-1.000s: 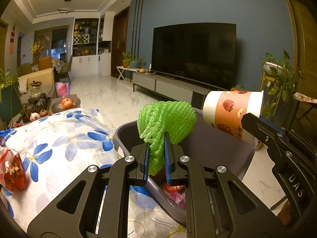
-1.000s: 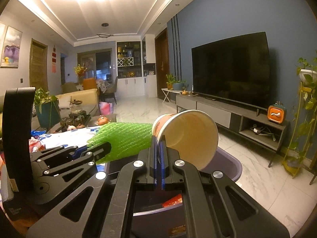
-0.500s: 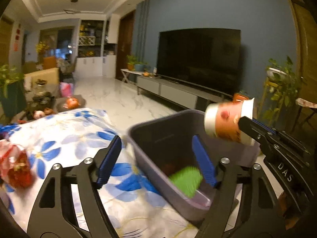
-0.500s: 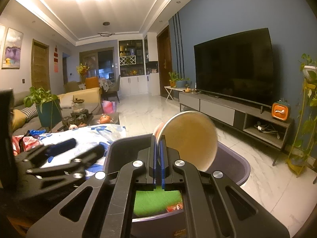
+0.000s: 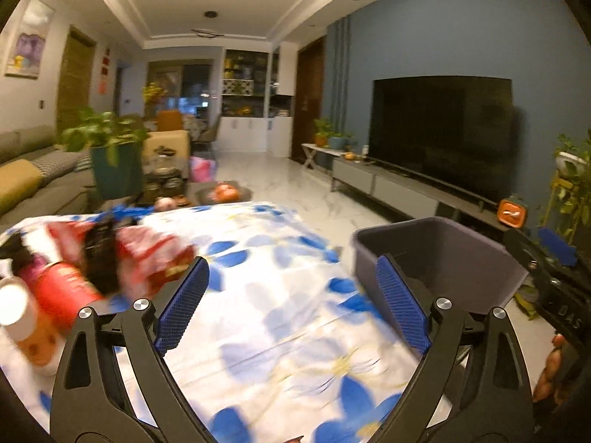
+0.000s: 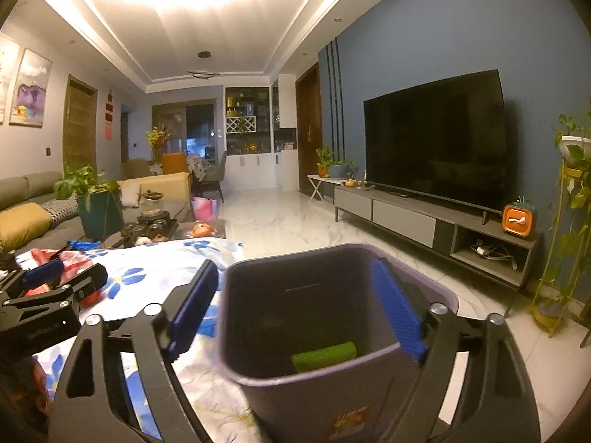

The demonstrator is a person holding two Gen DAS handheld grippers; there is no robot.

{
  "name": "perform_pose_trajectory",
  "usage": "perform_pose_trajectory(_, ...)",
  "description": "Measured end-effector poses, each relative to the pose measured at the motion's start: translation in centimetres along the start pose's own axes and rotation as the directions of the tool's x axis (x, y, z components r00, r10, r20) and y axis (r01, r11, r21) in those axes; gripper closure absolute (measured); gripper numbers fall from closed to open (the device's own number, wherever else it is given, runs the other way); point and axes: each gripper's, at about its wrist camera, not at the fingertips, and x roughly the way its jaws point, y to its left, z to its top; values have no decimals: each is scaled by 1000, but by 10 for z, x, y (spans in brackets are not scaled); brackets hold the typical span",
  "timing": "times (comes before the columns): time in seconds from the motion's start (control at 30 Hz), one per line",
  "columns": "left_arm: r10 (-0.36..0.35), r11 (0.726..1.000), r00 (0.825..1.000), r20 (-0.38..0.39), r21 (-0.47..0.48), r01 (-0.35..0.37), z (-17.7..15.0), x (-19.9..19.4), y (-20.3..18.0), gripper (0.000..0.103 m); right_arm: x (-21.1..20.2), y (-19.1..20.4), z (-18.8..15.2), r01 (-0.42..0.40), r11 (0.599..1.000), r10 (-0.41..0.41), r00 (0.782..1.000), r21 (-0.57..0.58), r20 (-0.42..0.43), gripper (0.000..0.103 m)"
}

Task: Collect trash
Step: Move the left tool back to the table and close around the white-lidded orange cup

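Observation:
A grey trash bin (image 6: 332, 295) stands at the right edge of the flowered tablecloth (image 5: 280, 295). Green foam netting (image 6: 324, 356) lies inside it. My right gripper (image 6: 295, 313) is open and empty, its jaws spread over the bin's mouth. My left gripper (image 5: 291, 302) is open and empty above the cloth, left of the bin (image 5: 443, 258). Red snack wrappers (image 5: 147, 254), a red can (image 5: 62, 291) and a paper cup (image 5: 22, 325) lie blurred at the cloth's left. The left gripper also shows in the right wrist view (image 6: 51, 291).
A TV (image 6: 436, 144) on a low grey cabinet (image 6: 424, 217) lines the blue wall at right. A potted plant (image 6: 96, 206), a tea set and a sofa (image 6: 22, 214) sit behind the table. A plant stand (image 6: 569, 221) is at far right. Marble floor lies between.
My left gripper opened, dropped the green netting into the bin and swung left toward the wrappers. My right gripper opened and the paper cup it held is gone from its jaws.

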Motion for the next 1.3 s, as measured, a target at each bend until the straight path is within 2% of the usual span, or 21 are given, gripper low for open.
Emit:
perform_pose_trajectory(0.17, 71, 997, 997, 11, -23, -71, -10, -32, 23, 13, -19, 17, -8, -39, 999, 39, 999, 11, -16, 16)
perform_pose_trajectory(0.33, 166, 985, 986, 6, -59, -165, -16, -58, 57, 13, -33, 35, -13, -72, 997, 72, 997, 17, -22, 14)
perform_pose_trajectory(0.5, 290, 955, 957, 10, -60, -289, -25, -81, 90, 13, -42, 67, -20, -123, 992, 123, 992, -29, -33, 14)
perform_pose_trajectory(0.7, 360, 927, 933, -5, -108, -358, -36, -106, 132, 13, -41, 106, -31, -234, 972, 230, 969, -30, -95, 14)
perform_pose_trajectory(0.9, 376, 916, 926, -28, -141, -376, -48, -121, 172, 13, -44, 143, -40, -291, 955, 283, 951, -53, -126, 13)
perform_pose_trajectory(1.1, 345, 925, 937, -52, -152, -349, -51, -115, 194, 13, -40, 165, -42, -331, 943, 322, 936, -46, -144, 13)
perform_pose_trajectory(1.3, 303, 941, 949, -90, -127, -312, -48, -84, 197, 13, -29, 180, -40, -338, 940, 328, 932, -46, -156, 13)
